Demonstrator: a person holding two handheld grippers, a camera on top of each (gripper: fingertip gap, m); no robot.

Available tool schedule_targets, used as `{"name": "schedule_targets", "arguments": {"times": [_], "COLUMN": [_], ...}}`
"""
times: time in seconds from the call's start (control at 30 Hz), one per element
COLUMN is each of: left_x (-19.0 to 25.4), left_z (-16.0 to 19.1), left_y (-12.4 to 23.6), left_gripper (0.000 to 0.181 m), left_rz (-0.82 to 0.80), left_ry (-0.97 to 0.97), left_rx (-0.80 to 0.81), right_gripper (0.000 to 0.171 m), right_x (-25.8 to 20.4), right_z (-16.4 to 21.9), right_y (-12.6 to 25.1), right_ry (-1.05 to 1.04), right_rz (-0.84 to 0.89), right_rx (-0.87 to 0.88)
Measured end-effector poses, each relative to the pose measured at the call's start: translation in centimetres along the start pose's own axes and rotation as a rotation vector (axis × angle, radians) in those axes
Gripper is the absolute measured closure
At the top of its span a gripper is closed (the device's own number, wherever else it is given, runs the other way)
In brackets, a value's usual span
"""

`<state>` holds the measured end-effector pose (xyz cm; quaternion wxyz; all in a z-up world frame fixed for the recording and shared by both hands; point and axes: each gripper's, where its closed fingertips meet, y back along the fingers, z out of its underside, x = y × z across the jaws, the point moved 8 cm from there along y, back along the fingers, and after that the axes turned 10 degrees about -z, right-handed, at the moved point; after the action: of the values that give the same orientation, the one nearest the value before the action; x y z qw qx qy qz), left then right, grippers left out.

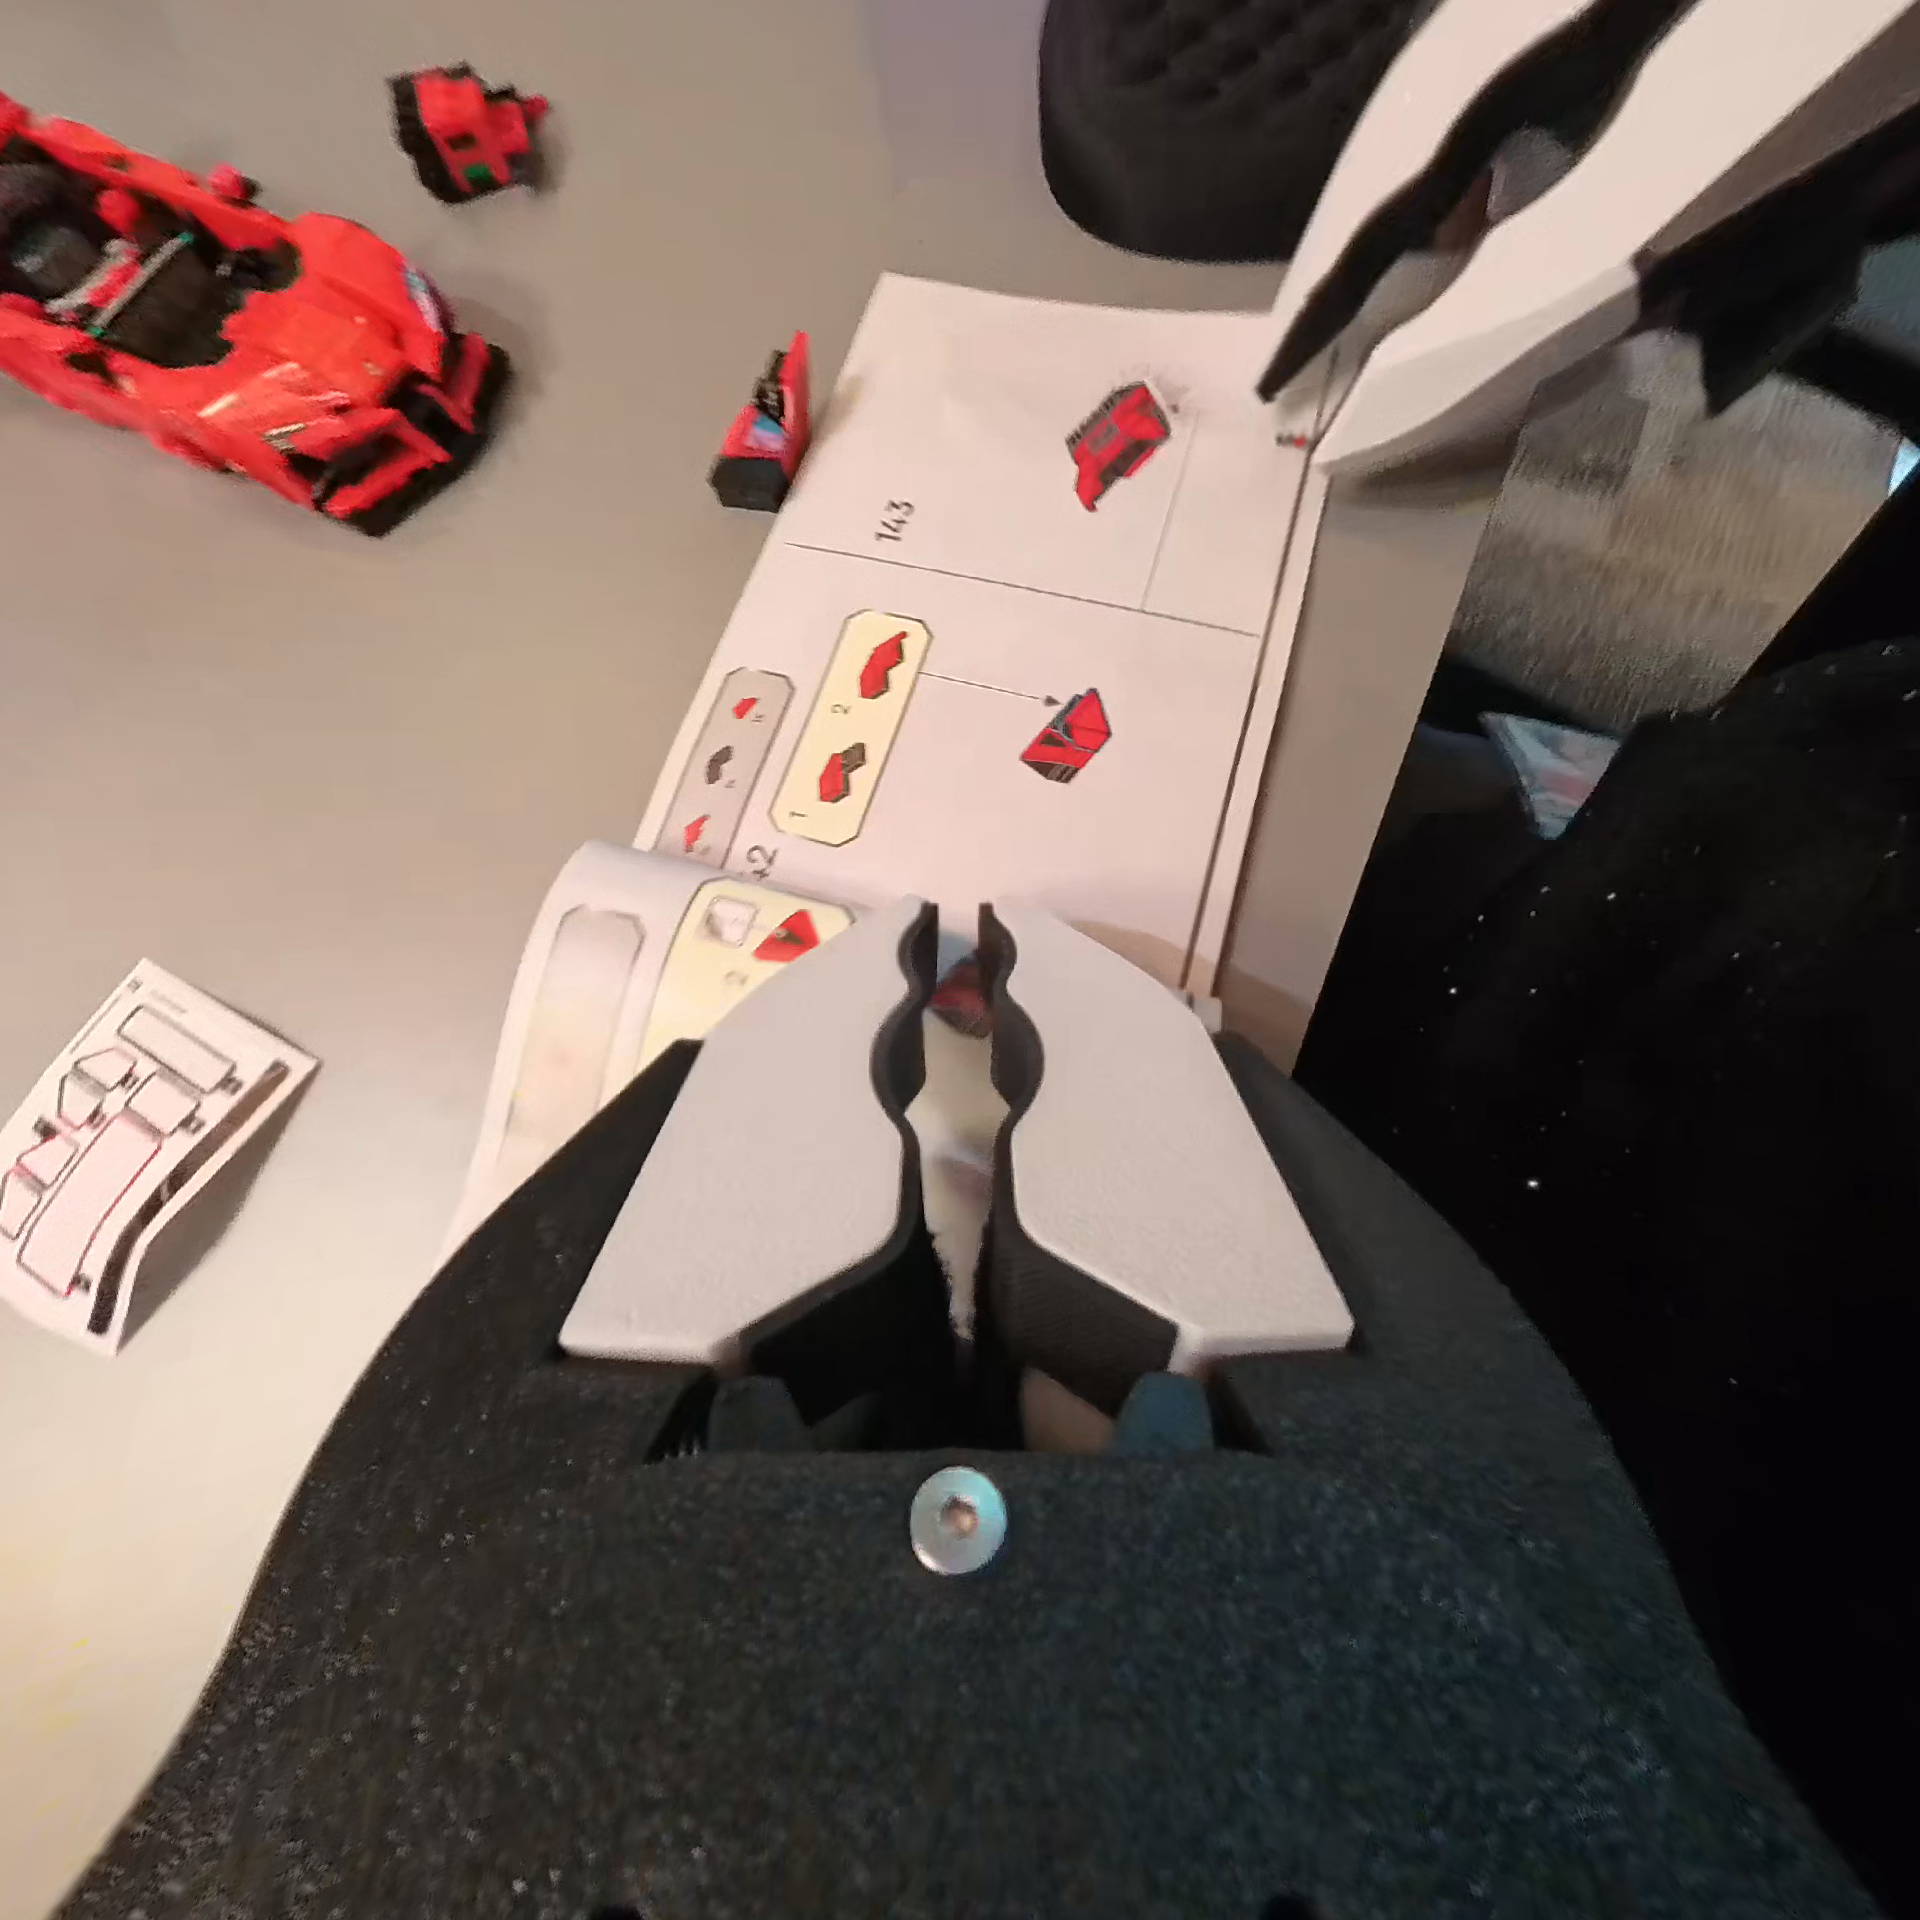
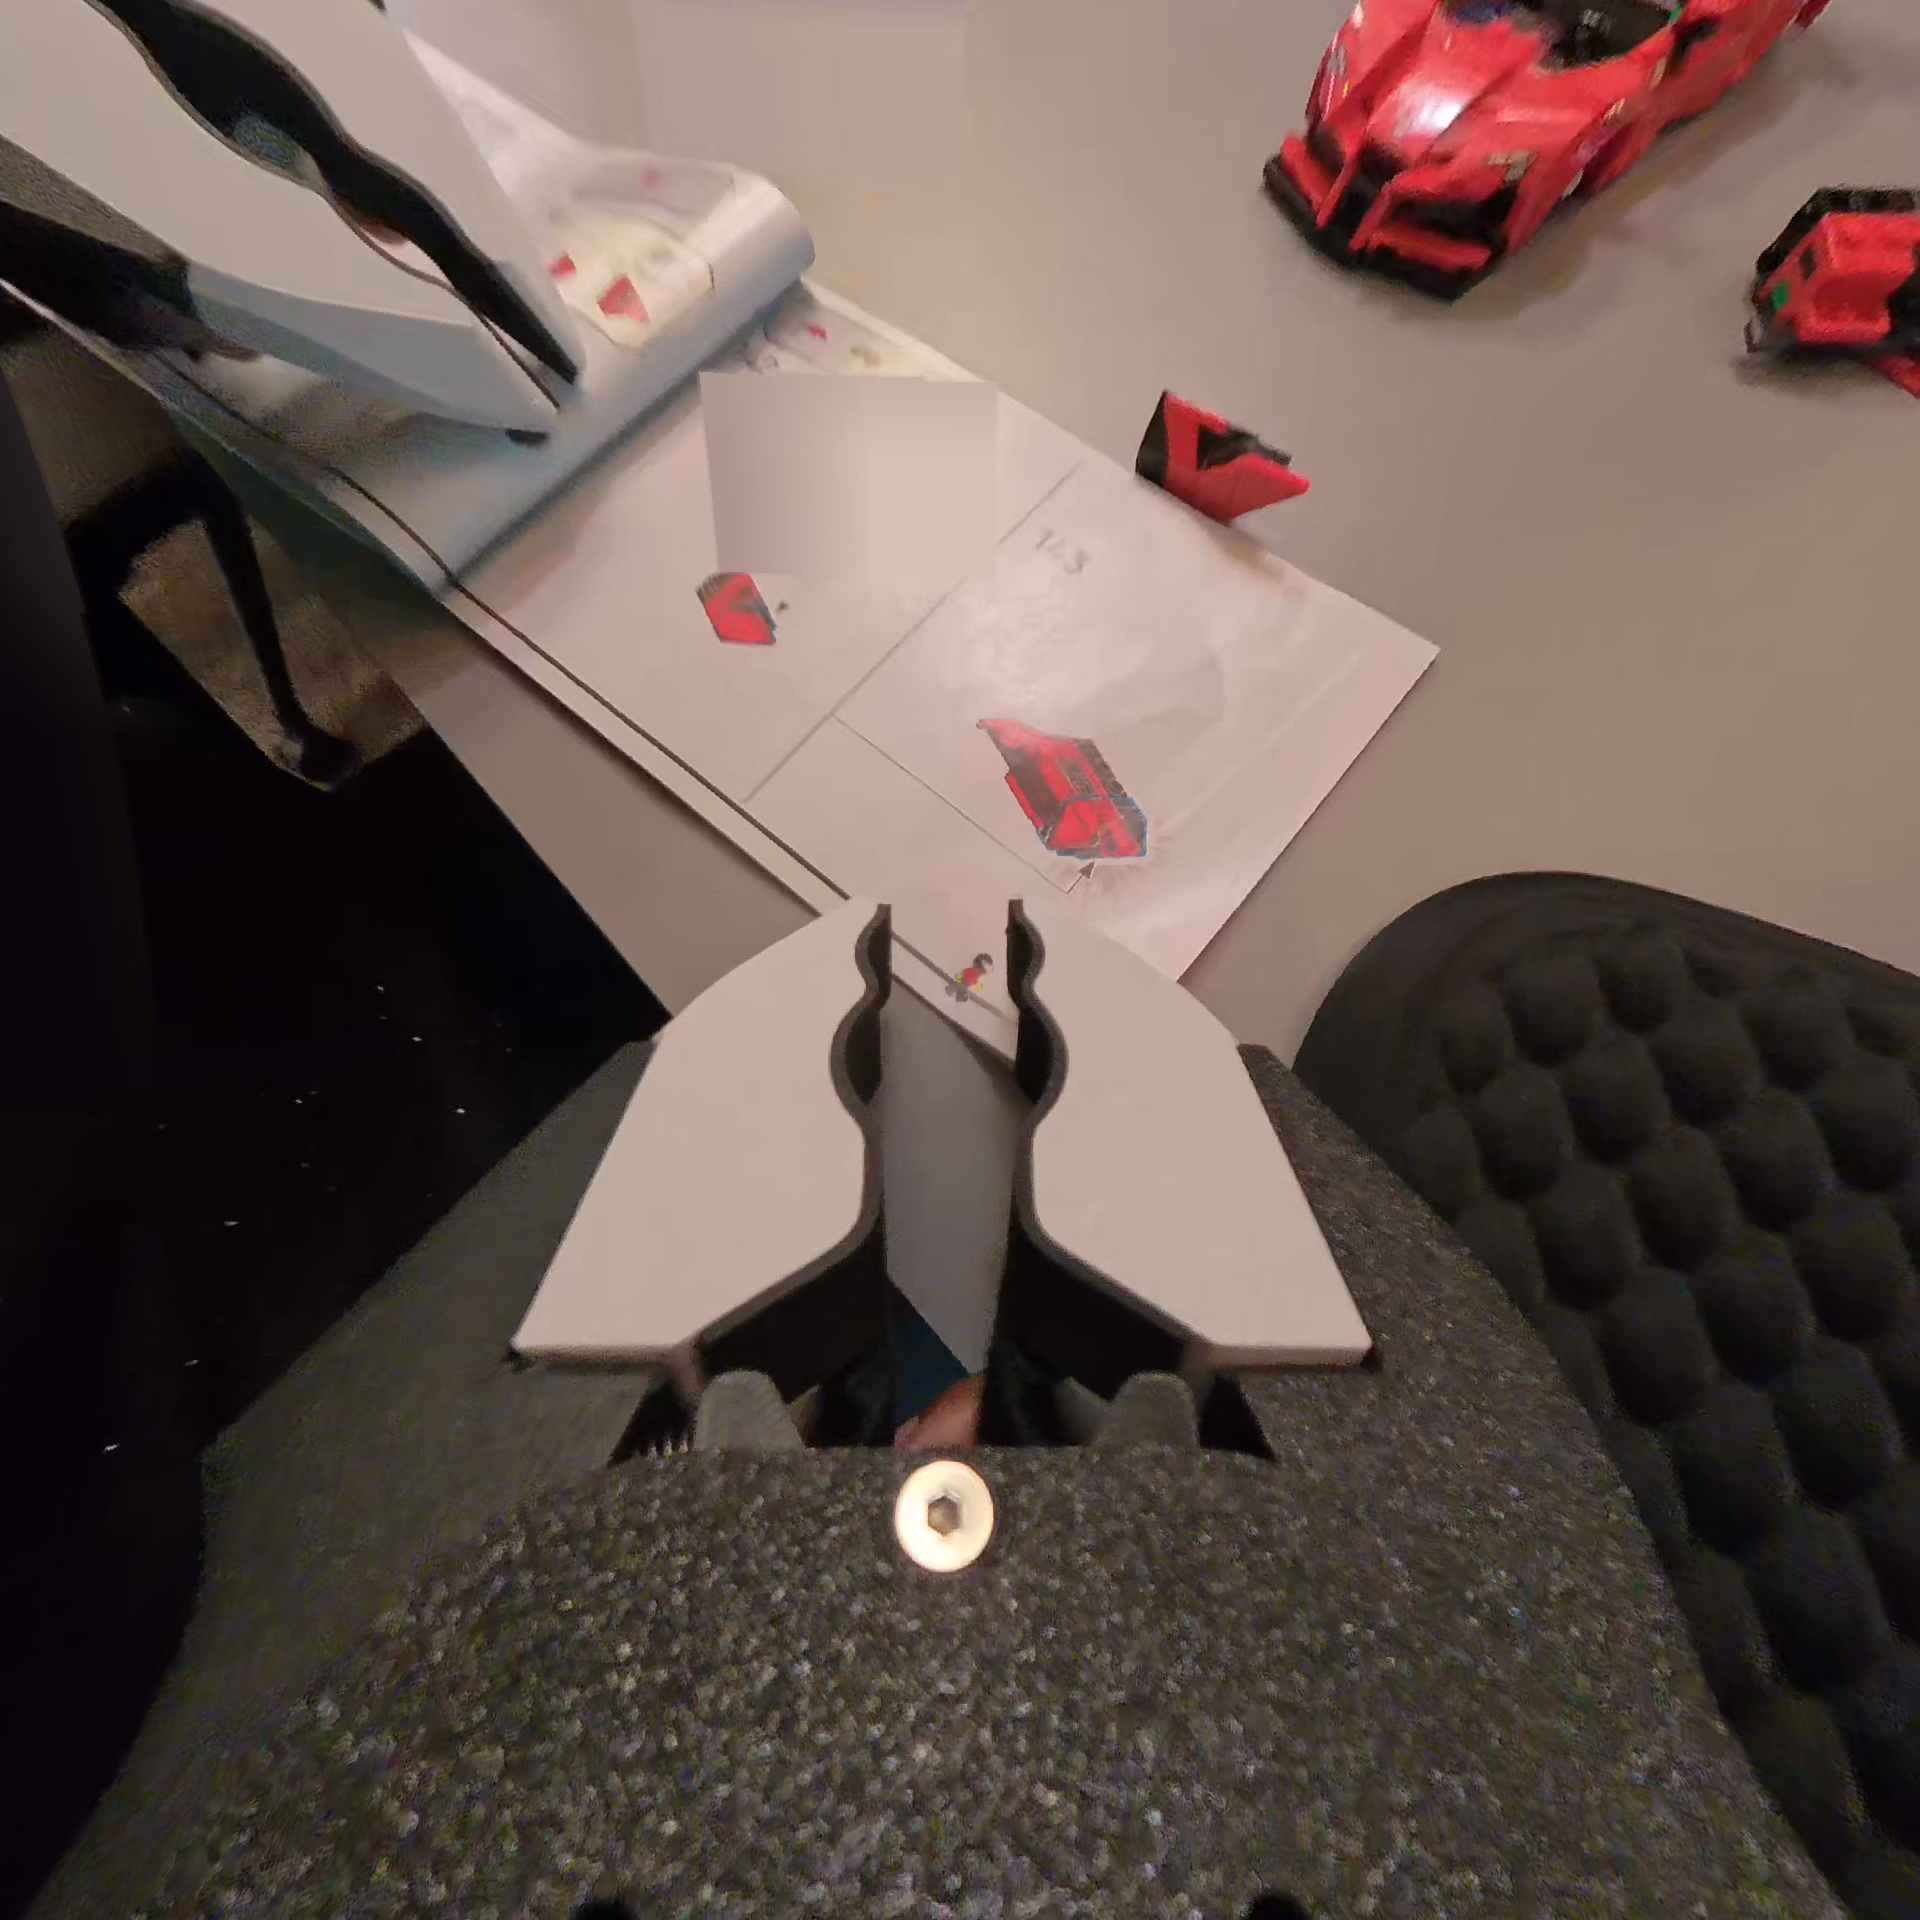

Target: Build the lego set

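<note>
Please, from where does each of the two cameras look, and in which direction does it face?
Left wrist view: sits on the left hand-held gripper, looking down along its fingers at the open instruction booklet; the right hand-held gripper shows top right.
Right wrist view: sits on the right hand-held gripper, facing the same booklet from its other end; the left hand-held gripper shows top left.
Both share the booklet, the red brick-built car and the small red-and-black wedge piece.

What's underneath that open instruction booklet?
The instruction booklet lies flat on the grey table, one corner over the table's edge. Anything beneath its pages is hidden. The small red-and-black wedge piece sits beside it, not under.
</note>
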<state>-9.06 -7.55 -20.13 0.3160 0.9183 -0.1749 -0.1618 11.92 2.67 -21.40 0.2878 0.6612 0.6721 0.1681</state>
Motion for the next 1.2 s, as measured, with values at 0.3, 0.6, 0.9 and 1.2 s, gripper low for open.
{"name": "schedule_targets", "arguments": {"times": [0.3,0.6,0.9,1.2], "left_x": [-0.9,0.7,0.4,0.3], "left_z": [0.3,-0.6,0.3,0.4], "left_y": [1.1,-0.7,-1.3,-1.4], "left_gripper": [0.174,0.176,0.179,0.180], "left_rz": [-0.014,-0.072,-0.021,-0.010], "left_ry": [0.035,-0.084,-0.047,-0.047], "left_rx": [0.070,0.016,-0.039,-0.040], "right_gripper": [0.146,0.147,0.142,0.145], "right_x": [0.9,-0.2,-0.5,1.0], "right_z": [-1.7,-2.0,-1.2,-0.8], "right_y": [0.8,-2.7,-2.4,0.3], "right_ry": [-0.005,0.091,0.042,0.006], "right_rz": [-0.047,-0.067,-0.082,0.014], "right_rx": [-0.042,-0.186,-0.109,-0.135]}}
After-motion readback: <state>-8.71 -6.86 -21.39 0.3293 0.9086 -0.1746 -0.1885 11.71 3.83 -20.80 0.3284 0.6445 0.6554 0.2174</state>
